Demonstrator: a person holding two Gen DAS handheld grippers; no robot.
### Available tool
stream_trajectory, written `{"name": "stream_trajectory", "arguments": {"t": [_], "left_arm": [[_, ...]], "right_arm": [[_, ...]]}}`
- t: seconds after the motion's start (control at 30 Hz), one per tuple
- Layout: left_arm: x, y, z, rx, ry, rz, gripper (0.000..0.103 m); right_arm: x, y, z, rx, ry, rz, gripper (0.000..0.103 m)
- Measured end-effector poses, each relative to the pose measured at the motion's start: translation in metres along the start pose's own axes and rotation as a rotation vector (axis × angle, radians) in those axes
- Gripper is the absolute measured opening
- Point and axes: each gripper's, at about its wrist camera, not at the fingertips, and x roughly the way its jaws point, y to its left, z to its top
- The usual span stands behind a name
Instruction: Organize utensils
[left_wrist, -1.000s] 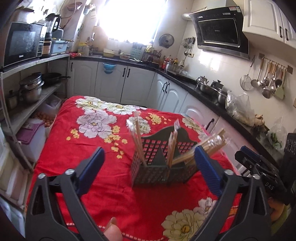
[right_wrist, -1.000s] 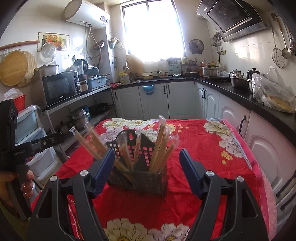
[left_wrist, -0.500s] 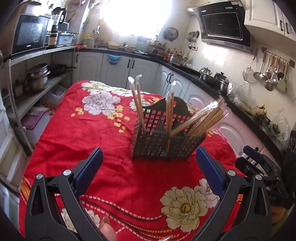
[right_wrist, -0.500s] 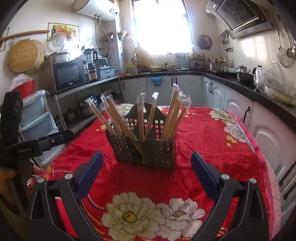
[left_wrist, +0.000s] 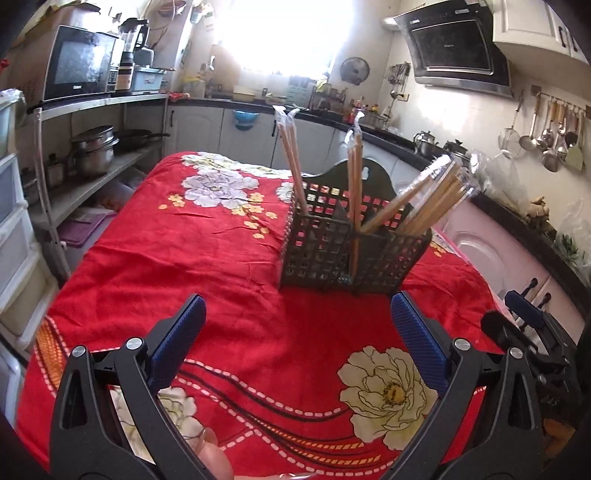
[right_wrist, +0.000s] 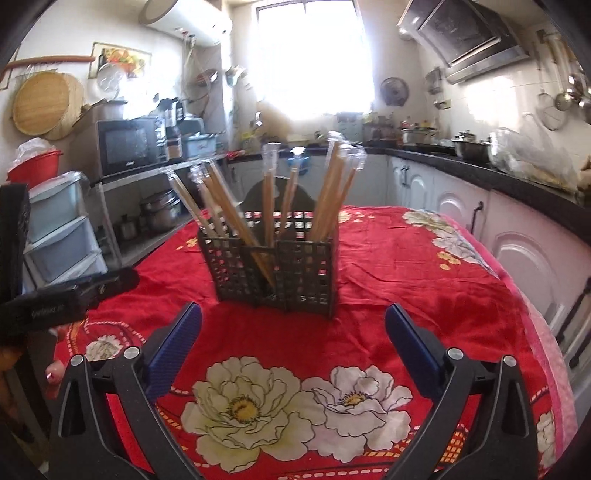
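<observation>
A dark mesh utensil basket (left_wrist: 354, 251) (right_wrist: 277, 273) stands upright on the red flowered tablecloth (left_wrist: 184, 258). Wrapped wooden chopsticks (left_wrist: 417, 199) (right_wrist: 325, 199) lean out of its compartments. My left gripper (left_wrist: 295, 299) is open and empty, a short way back from the basket. The jaws of my right gripper (right_wrist: 293, 308) are opening wide with nothing between them, also short of the basket. Each tool shows at the edge of the other's view.
Shelves with pots, a microwave (left_wrist: 77, 70) and plastic drawers (right_wrist: 62, 236) line the left side. White cabinets and a dark counter (right_wrist: 517, 184) run along the right. Ladles (left_wrist: 550, 136) hang on the wall. A finger (left_wrist: 214, 461) shows at the bottom edge.
Both grippers drew back and sank away from the basket, which had been framed between the fingers. The right gripper's jaws spread wider. The basket stays upright on the cloth.
</observation>
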Motion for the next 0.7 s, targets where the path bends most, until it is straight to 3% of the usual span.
{"name": "stream_trajectory", "arguments": {"t": [0.37,0.5,0.7], "left_arm": [[-0.002,-0.008,-0.019,0.055,-0.113,-0.02,0.092],[-0.004,-0.009,-0.023,0.064,-0.155,-0.04,0.092],[-0.001,-0.011,-0.03,0.082,-0.183,-0.011,0.092]], "right_arm": [[-0.006,-0.008,-0.019,-0.016,-0.128,-0.101,0.097],[-0.008,-0.007,-0.023,0.0,-0.143,-0.091,0.097],[-0.008,-0.005,-0.029,0.006,-0.163,-0.086,0.097]]}}
